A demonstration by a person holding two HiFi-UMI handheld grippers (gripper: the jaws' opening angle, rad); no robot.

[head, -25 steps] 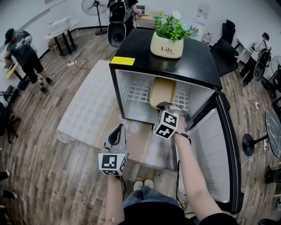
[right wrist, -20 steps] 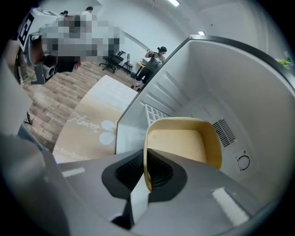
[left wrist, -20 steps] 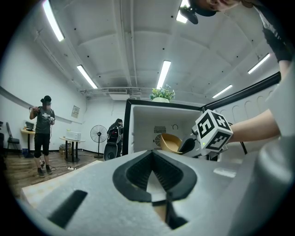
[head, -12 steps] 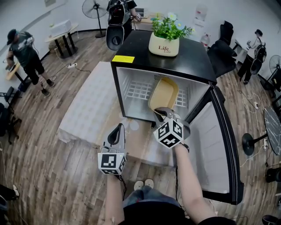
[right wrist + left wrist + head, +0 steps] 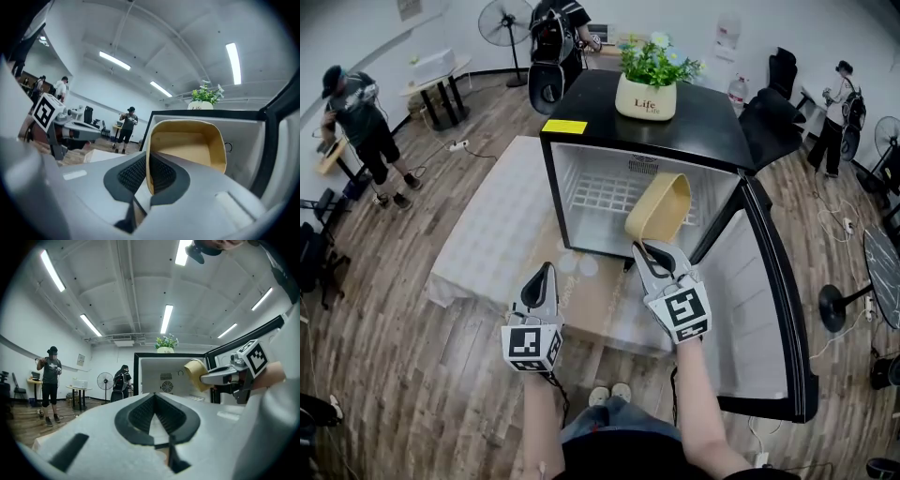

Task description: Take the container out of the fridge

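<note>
The tan open container (image 5: 659,208) hangs tilted on edge just outside the open black mini fridge (image 5: 581,150), level with its lower front edge. My right gripper (image 5: 643,248) is shut on the container's near rim; in the right gripper view the rim (image 5: 149,154) runs down between the dark pads. The container (image 5: 196,373) also shows in the left gripper view, ahead and to the right. My left gripper (image 5: 546,272) hovers low and left of the fridge, jaws together with nothing between them. The fridge shelf (image 5: 605,197) is bare wire.
The fridge door (image 5: 750,309) stands swung open to the right, close to my right arm. A potted plant (image 5: 645,97) sits on the fridge top. A pale mat (image 5: 502,225) and cardboard (image 5: 600,300) lie on the floor in front. People stand far left (image 5: 356,122) and behind.
My right gripper has drawn back toward me and risen, bringing the container off the shelf, out of the fridge and tipping it upright. The left gripper has barely shifted.
</note>
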